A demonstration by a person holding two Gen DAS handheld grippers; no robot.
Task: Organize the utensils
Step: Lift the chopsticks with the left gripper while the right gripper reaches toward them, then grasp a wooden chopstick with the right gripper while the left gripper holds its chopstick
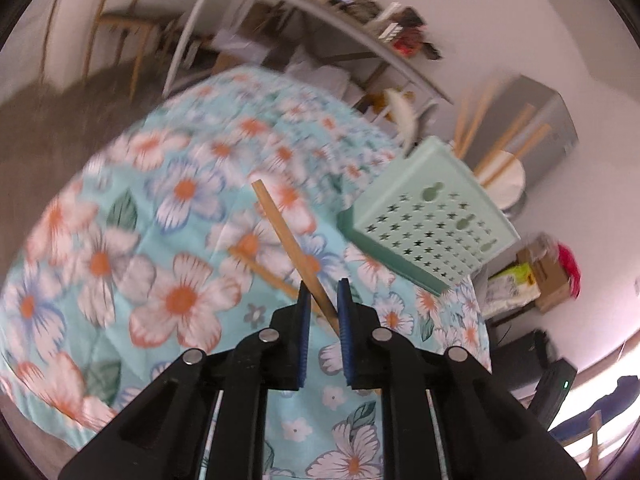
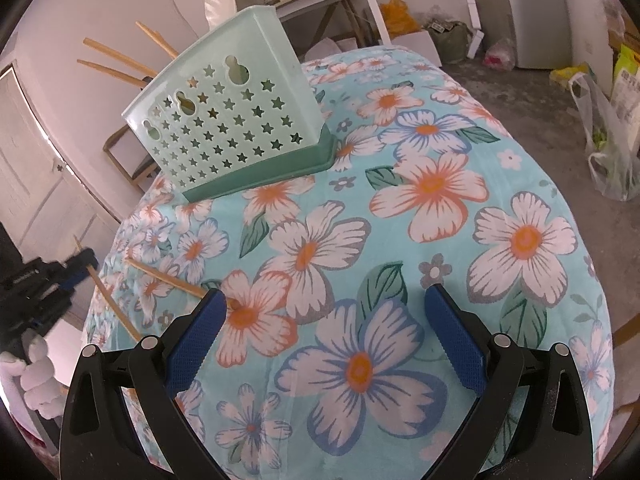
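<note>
My left gripper (image 1: 323, 304) is shut on a wooden chopstick (image 1: 288, 236) and holds it above the flowered tablecloth; it also shows in the right wrist view (image 2: 76, 270) at the left edge, with the chopstick (image 2: 110, 300) slanting down from it. A second chopstick (image 1: 262, 270) lies on the cloth; in the right wrist view it (image 2: 166, 276) lies by my right gripper's left finger. A mint-green utensil holder (image 1: 430, 218) with star holes stands on the table with chopsticks and spoons in it; it also shows in the right wrist view (image 2: 228, 120). My right gripper (image 2: 324, 326) is open and empty over the cloth.
The flowered tablecloth (image 2: 440, 200) covers the table. A white shelf table (image 1: 304, 12) and a wooden chair (image 1: 120, 28) stand beyond it. Plastic bags (image 2: 608, 152) and boxes lie on the floor at the right. A white door (image 2: 36, 168) is at the left.
</note>
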